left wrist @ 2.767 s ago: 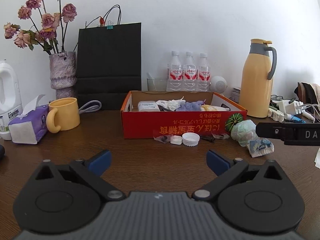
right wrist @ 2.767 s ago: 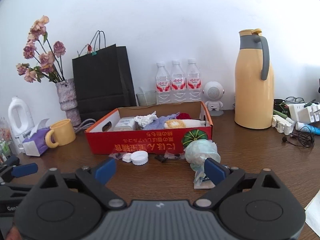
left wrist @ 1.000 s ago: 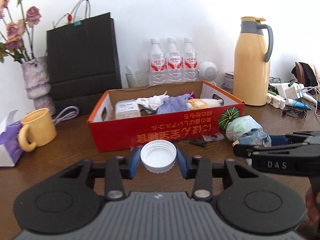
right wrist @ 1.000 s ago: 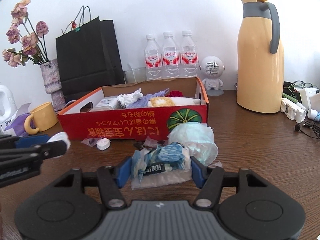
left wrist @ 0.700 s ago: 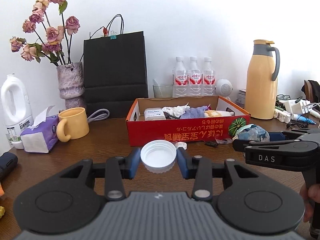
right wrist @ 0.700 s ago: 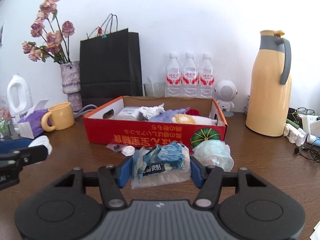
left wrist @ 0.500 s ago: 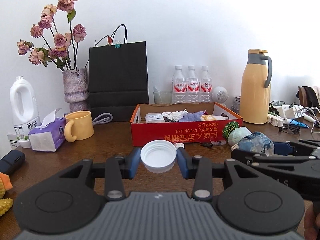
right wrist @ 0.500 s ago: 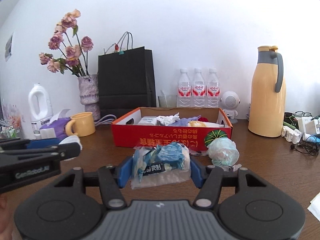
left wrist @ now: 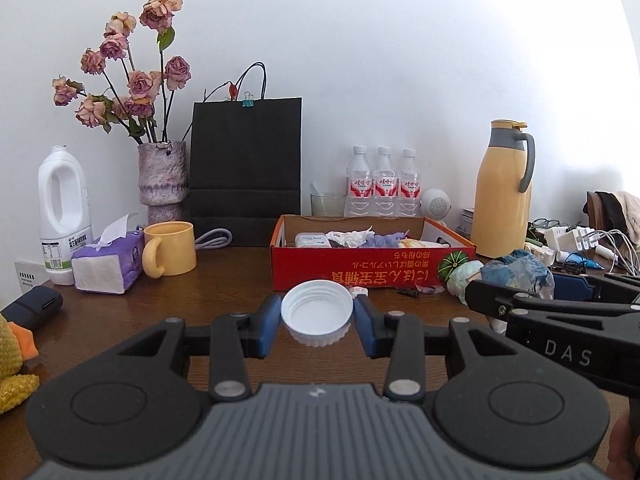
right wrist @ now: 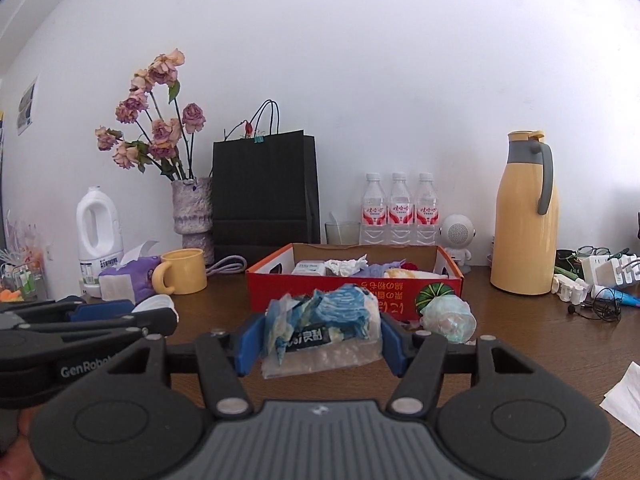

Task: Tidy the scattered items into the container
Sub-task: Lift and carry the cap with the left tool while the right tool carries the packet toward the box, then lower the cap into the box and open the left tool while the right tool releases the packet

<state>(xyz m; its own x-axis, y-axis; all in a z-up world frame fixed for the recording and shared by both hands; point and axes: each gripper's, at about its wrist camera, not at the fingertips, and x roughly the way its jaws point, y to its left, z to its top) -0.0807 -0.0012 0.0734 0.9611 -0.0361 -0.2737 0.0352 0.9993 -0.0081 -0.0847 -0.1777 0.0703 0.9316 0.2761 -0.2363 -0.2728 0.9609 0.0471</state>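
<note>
Red cardboard box (left wrist: 372,276) was the container, and it lay straight ahead of both grippers, farther back on the brown wooden table (left wrist: 224,280), its long axis running left to right across the view and its open top already holding tissues and small packets. The left gripper (left wrist: 317,320) had its blue pads pressed on a white bottle cap (left wrist: 317,314); the right gripper (right wrist: 320,338) was clamped on a crumpled blue-and-clear plastic wrapper (right wrist: 322,326). Both loads hung above the table, short of the box's front wall, at about the same distance, the left one facing its left half. A pale green wad (right wrist: 448,318) and small scraps lay against the box front. White wall, black paper bag (left wrist: 245,168) and yellow thermos jug (left wrist: 504,188) stood behind.
</note>
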